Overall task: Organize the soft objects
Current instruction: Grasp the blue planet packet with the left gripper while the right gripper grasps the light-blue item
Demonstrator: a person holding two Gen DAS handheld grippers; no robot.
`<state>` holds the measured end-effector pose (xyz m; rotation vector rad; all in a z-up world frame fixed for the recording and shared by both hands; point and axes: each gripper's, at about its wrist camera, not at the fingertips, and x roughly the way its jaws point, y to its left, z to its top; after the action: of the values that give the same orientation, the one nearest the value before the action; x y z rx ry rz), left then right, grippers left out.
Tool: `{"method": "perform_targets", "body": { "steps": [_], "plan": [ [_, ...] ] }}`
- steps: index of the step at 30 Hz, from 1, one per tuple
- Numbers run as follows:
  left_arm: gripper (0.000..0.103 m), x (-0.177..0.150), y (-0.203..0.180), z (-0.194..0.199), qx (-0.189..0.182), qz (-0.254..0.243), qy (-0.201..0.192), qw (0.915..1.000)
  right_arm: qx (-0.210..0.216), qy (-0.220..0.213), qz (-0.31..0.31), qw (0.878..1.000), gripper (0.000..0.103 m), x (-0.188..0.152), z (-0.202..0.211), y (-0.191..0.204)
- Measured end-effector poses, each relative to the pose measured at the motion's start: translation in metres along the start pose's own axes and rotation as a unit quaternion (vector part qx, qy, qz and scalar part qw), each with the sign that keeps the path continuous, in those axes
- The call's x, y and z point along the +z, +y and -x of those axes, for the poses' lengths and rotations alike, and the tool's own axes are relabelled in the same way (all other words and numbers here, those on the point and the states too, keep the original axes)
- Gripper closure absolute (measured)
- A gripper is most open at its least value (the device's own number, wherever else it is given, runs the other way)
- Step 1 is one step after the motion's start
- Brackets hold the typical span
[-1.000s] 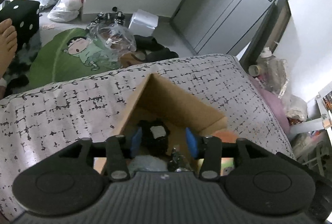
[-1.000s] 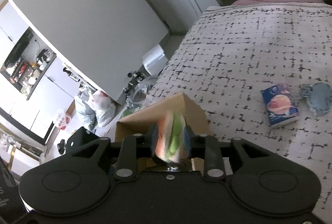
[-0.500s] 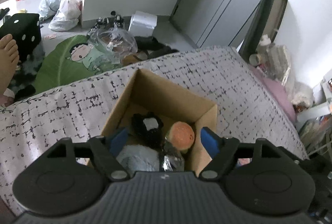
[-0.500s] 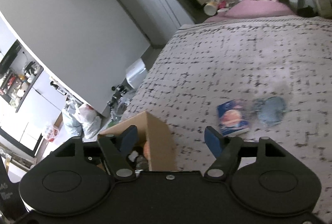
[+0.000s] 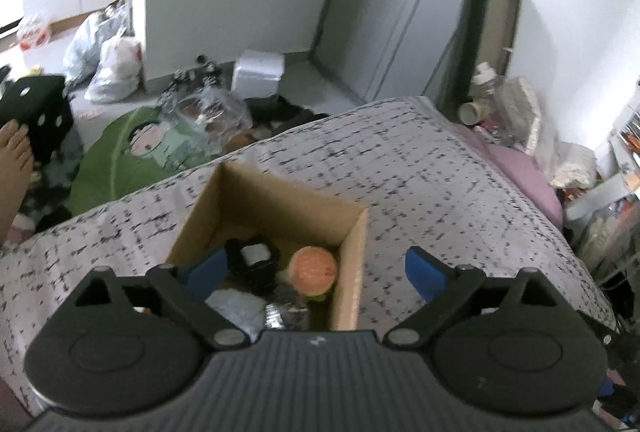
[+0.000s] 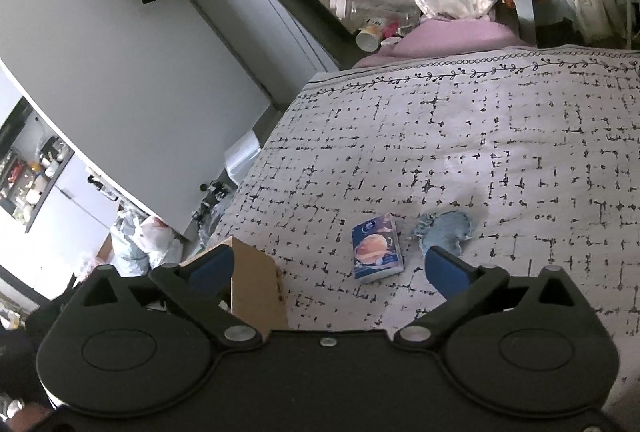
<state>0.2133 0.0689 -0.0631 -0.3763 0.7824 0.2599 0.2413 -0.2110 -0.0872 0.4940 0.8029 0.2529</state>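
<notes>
Now hovering spread wide and empty, left gripper (image 5: 316, 268) over cardboard box (image 5: 352, 244) (orange plush ball (image 5: 313, 268) lying inside); right gripper (image 6: 328, 268) likewise gaping, tissue pack (image 6: 376, 248) at twelve o'clock, blue cloth (image 6: 444, 232) touching one o'clock fingertip.

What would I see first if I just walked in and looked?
Probably the open cardboard box on the checked bedspread, with an orange plush ball and a black-and-white toy inside. Farther along the bed, a blue pack with an orange planet lies flat beside a blue fuzzy thing.
</notes>
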Motion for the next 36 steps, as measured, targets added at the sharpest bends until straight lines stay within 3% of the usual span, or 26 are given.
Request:
{"method": "perform_targets", "body": {
  "steps": [3,9,18,22,32,34,36],
  "plan": [
    [0.000,0.000,-0.014,0.004,-0.005,-0.020,-0.010,0.9997,0.009,0.003,0.000,1.000,0.000,0.004,0.004,-0.010],
    [0.000,-0.008,-0.034,0.006,-0.027,-0.030,-0.013,0.9991,0.020,0.002,0.005,1.000,0.000,0.007,0.007,-0.033],
    [0.000,-0.018,-0.066,0.003,-0.032,-0.060,-0.014,0.9976,0.033,0.010,-0.002,0.999,0.000,0.010,-0.006,-0.063],
    [0.000,-0.025,-0.075,-0.008,-0.017,-0.064,-0.003,0.9978,0.031,0.010,0.000,0.999,0.000,0.012,-0.013,-0.074],
    [0.001,-0.035,-0.101,-0.030,-0.026,-0.073,0.024,0.9967,0.031,0.018,-0.099,0.994,0.001,0.013,-0.055,-0.114],
    [0.001,-0.035,-0.106,-0.038,-0.025,-0.078,0.029,0.9962,0.040,0.025,-0.124,0.991,0.003,0.013,-0.065,-0.121],
    [0.001,-0.036,-0.111,-0.047,-0.025,-0.078,0.039,0.9959,0.044,0.033,-0.145,0.988,0.012,0.012,-0.073,-0.126]
  ]
}}
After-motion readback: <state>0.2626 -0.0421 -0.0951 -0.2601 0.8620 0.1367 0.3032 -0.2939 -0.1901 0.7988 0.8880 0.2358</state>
